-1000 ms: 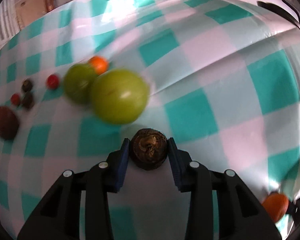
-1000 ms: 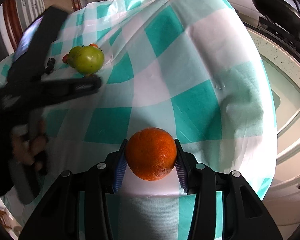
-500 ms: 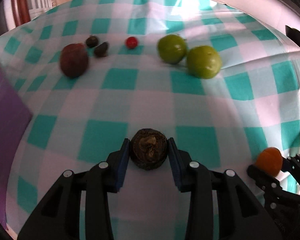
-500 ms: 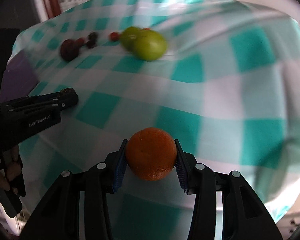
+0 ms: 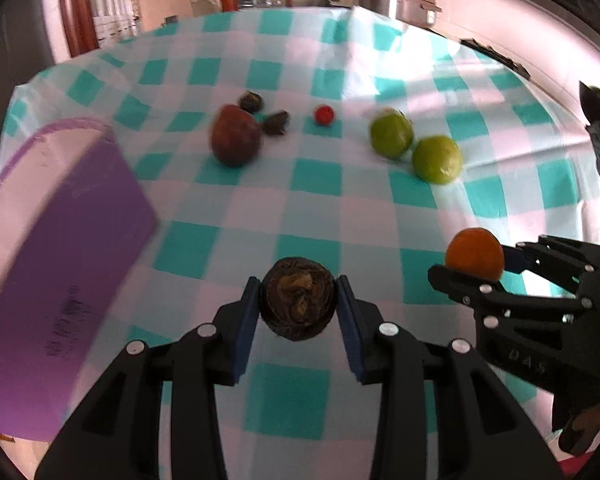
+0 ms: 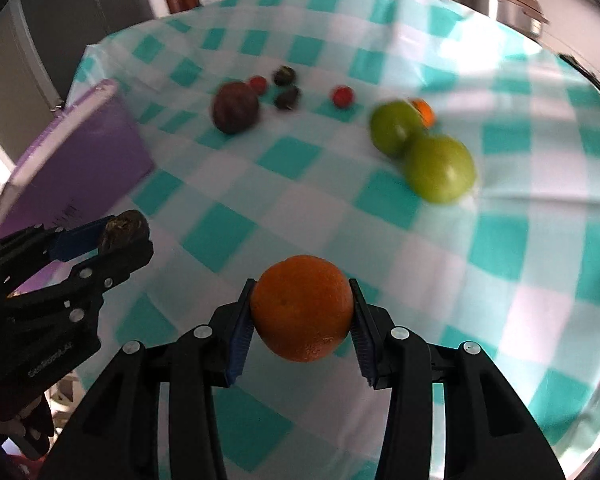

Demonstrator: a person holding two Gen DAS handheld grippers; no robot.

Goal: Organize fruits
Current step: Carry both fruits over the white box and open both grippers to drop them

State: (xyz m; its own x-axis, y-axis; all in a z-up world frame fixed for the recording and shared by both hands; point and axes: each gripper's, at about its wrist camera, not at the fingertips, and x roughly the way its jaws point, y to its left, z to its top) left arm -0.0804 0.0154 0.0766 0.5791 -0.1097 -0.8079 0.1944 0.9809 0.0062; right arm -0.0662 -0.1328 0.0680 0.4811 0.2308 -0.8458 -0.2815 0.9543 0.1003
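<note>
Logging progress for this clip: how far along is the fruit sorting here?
Done: nothing visibly finished.

In hand: the left gripper clamps a dark brown wrinkled fruit; the right gripper clamps a round orange.

Left: two green apples, a reddish-brown fruit, small red and dark pieces lie loose on the checked tablecloth.

A teal-and-white checked tablecloth [image 5: 320,208] covers the table; red wooden frames [image 5: 74,8] and metal pots [image 5: 396,0] stand behind
</note>
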